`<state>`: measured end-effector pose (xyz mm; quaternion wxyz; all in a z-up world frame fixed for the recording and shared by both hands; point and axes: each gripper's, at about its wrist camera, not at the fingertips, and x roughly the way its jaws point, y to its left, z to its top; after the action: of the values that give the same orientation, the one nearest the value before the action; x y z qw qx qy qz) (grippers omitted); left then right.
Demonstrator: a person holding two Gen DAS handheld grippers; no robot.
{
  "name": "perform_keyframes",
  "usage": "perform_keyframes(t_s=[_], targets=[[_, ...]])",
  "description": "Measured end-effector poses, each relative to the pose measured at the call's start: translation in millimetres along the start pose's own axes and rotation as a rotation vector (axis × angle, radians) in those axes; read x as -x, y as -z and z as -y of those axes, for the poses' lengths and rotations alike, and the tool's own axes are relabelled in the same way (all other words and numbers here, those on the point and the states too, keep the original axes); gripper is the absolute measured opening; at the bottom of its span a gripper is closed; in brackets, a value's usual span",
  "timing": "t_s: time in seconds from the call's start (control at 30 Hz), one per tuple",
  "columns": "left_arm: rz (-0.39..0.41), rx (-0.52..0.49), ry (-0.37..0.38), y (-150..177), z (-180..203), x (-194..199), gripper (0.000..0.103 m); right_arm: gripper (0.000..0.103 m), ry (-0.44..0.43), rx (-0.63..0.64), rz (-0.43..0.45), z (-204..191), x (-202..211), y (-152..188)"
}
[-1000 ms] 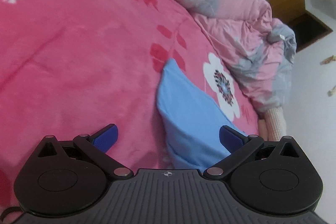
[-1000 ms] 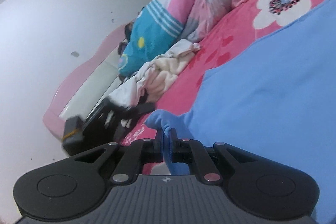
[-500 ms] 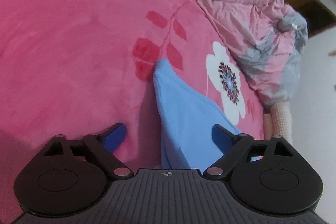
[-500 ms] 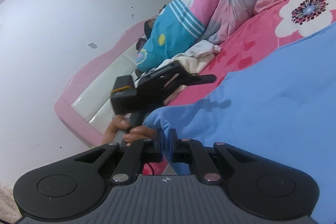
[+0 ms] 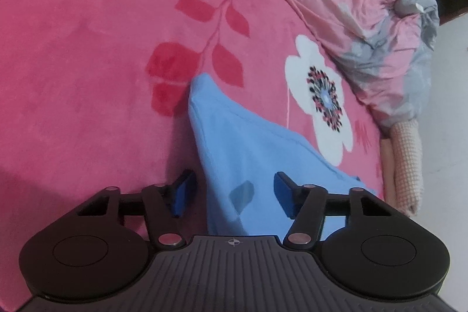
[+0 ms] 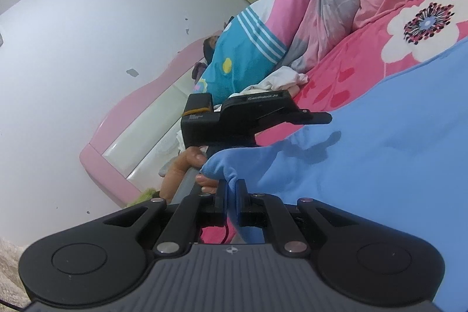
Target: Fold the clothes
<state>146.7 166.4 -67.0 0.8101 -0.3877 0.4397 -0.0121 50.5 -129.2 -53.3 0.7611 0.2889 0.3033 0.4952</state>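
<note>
Garment (image 5: pixel 248 154) plain light blue, no print. Blanket (image 5: pixel 87 48) hot pink with darker red leaf sprigs and a white flower (image 5: pixel 321 104) at 3 o'clock of the garment tip, its centre dark with a blue core; quilt (image 5: pixel 365 19) at 1 o'clock pale pink with grey patches. Right view: turquoise pillow (image 6: pixel 242 57) at 12 o'clock, white stripes plus yellow dot; pink headboard (image 6: pixel 131 119) with cream panel at 9 o'clock.

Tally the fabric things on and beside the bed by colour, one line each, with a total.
Blue: 1, the cloth pinched in the right gripper
Pink: 2, the blanket with flowers and the quilt with grey patches
Teal: 1, the striped pillow
White or cream: 1, the crumpled clothes
Total: 5
</note>
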Motion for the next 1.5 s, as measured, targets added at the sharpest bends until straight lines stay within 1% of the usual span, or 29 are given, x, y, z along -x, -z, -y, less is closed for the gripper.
perform_keyframes(t_s=[0.03,0.1,0.17,0.2,0.4,0.47,0.57,0.67,0.8,0.97,1.1,1.2,1.33,1.37,1.4,1.43,1.47,1.5], targets=[[0.007,0.001,-0.001,-1.0,1.2,-1.0,0.036,0.005,0.002,-0.001,0.003,0.3,0.4,-0.5],[0.006,0.002,-0.007,-2.3,4.9,-4.6,0.020,0.005,0.004,-0.006,0.013,1.7,3.1,-0.9],[0.008,-0.011,-0.023,-1.8,12.0,-7.5,0.012,0.005,0.006,-0.013,0.030,3.7,7.8,-1.9],[0.012,-0.022,-0.030,-1.1,16.6,-8.3,0.010,0.005,0.008,-0.017,0.041,5.0,11.4,-2.5],[0.053,-0.114,-0.045,5.4,58.6,-8.2,0.006,0.005,0.032,-0.038,0.121,15.0,41.8,-6.5],[0.062,-0.151,-0.037,8.6,79.3,-10.4,0.003,0.005,0.043,-0.047,0.159,18.9,57.4,-7.8],[0.068,-0.215,-0.024,15.0,114.0,-16.7,0.003,0.005,0.067,-0.065,0.224,24.5,83.4,-8.4],[0.055,-0.287,-0.004,27.2,155.2,-30.2,0.003,0.005,0.100,-0.094,0.305,33.5,117.5,-7.1],[0.021,-0.392,0.023,51.1,208.9,-59.1,0.002,0.005,0.146,-0.146,0.415,47.7,160.8,2.3],[-0.036,-0.510,0.043,90.9,268.6,-107.7,0.002,0.005,0.206,-0.226,0.550,68.7,213.2,17.5],[-0.086,-0.598,0.023,122.0,304.1,-147.9,0.002,0.005,0.262,-0.285,0.620,85.3,242.2,30.1],[-0.119,-0.648,0.004,141.9,320.9,-173.9,0.002,0.005,0.297,-0.329,0.660,97.1,258.7,38.1],[-0.150,-0.729,0.011,158.4,321.9,-196.2,0.005,0.005,0.333,-0.395,0.702,115.8,271.4,49.8],[-0.154,-0.721,0.023,157.8,318.2,-196.7,0.007,0.005,0.336,-0.418,0.706,121.5,272.7,52.4],[-0.157,-0.705,0.038,156.3,314.0,-196.0,0.014,0.005,0.335,-0.437,0.708,126.2,273.7,56.0],[-0.164,-0.683,0.052,153.2,311.0,-191.6,0.018,0.005,0.327,-0.460,0.709,131.2,275.1,58.8],[-0.171,-0.659,0.066,149.5,308.3,-186.2,0.029,0.005,0.319,-0.482,0.709,136.2,276.3,61.2],[-0.156,-0.669,0.066,147.1,304.3,-172.7,0.040,0.006,0.310,-0.502,0.708,141.1,276.1,61.4]])
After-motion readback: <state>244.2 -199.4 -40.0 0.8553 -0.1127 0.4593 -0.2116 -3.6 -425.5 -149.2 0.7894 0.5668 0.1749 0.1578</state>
